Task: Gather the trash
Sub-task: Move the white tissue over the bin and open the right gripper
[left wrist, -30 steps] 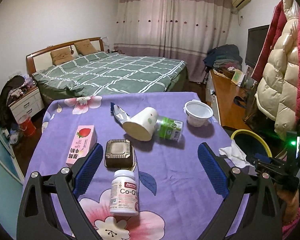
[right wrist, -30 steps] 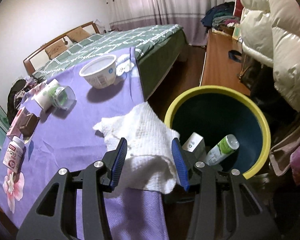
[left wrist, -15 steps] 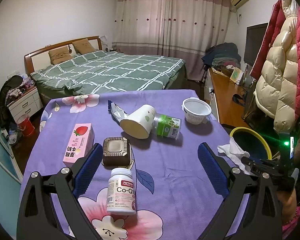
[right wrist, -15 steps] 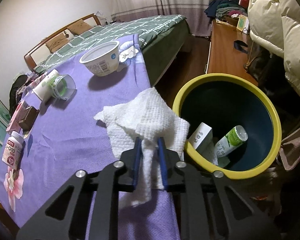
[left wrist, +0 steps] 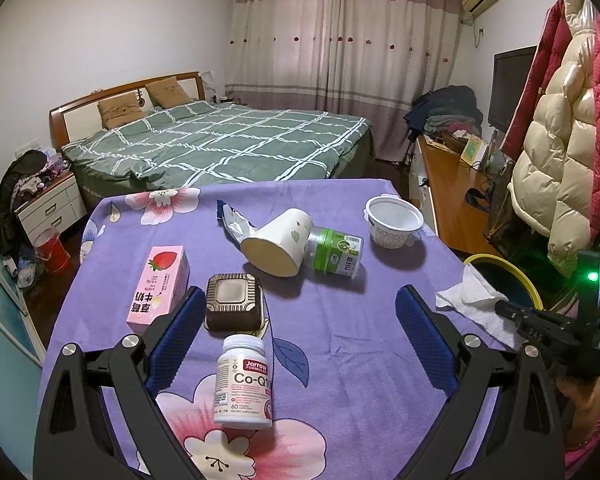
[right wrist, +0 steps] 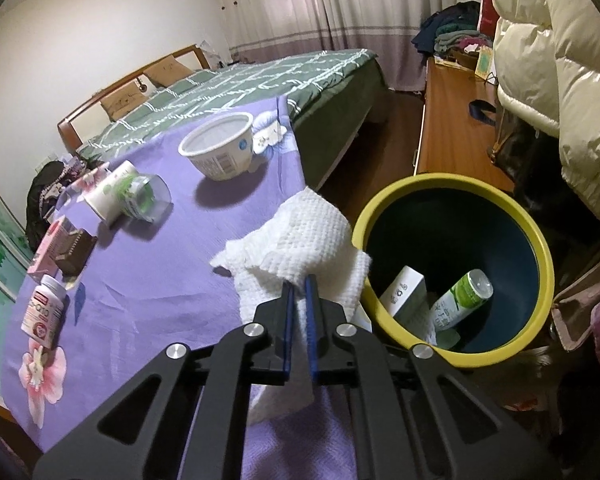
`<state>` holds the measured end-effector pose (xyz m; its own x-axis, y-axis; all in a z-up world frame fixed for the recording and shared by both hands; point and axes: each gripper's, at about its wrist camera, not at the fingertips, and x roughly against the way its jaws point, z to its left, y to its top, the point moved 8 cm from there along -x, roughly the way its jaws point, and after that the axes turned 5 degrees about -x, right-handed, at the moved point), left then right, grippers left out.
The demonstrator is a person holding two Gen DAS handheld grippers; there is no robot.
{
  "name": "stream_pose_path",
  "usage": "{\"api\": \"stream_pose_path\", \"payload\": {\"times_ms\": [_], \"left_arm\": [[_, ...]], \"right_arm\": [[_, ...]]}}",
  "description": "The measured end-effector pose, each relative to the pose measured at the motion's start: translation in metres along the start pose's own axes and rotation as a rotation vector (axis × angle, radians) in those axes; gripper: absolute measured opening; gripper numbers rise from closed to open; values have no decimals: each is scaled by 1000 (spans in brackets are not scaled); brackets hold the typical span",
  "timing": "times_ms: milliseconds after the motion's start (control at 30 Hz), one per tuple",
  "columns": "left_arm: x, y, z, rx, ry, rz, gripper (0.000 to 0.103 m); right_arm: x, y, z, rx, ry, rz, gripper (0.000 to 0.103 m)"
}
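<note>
Beside the bin (right wrist: 452, 350), right gripper (right wrist: 299, 284) pinches tissue (right wrist: 312, 236).

The purple table (left wrist: 340, 320) is viewed from its near edge by the left wrist camera, facing twelve o'clock. It is viewed closer, from the bin (right wrist: 452, 360) corner toward eleven o'clock, by the right wrist camera; the table is shared.

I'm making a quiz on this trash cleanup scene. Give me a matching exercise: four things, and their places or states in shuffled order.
1. paper towel
2. paper cup
3. green bottle
4. supplement bottle

A. inside the yellow-rimmed bin
B. pinched in the right claw
C. between the left claw's open fingers
D. on its side near the table's middle

Pairs: 1-B, 2-D, 3-A, 4-C
</note>
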<state>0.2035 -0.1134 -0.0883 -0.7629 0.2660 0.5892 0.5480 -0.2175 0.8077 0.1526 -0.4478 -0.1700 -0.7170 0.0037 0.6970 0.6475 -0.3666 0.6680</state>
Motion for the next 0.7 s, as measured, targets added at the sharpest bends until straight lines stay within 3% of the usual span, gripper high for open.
{"api": "stream_pose_path", "payload": {"times_ms": [533, 700], "left_arm": [[1, 1, -1, -4, -3, 1, 94], [2, 1, -2, -3, -4, 1, 94]], "right_arm": [[50, 42, -12, -6, -14, -141, 1], [49, 47, -21, -23, 2, -136, 0]]}}
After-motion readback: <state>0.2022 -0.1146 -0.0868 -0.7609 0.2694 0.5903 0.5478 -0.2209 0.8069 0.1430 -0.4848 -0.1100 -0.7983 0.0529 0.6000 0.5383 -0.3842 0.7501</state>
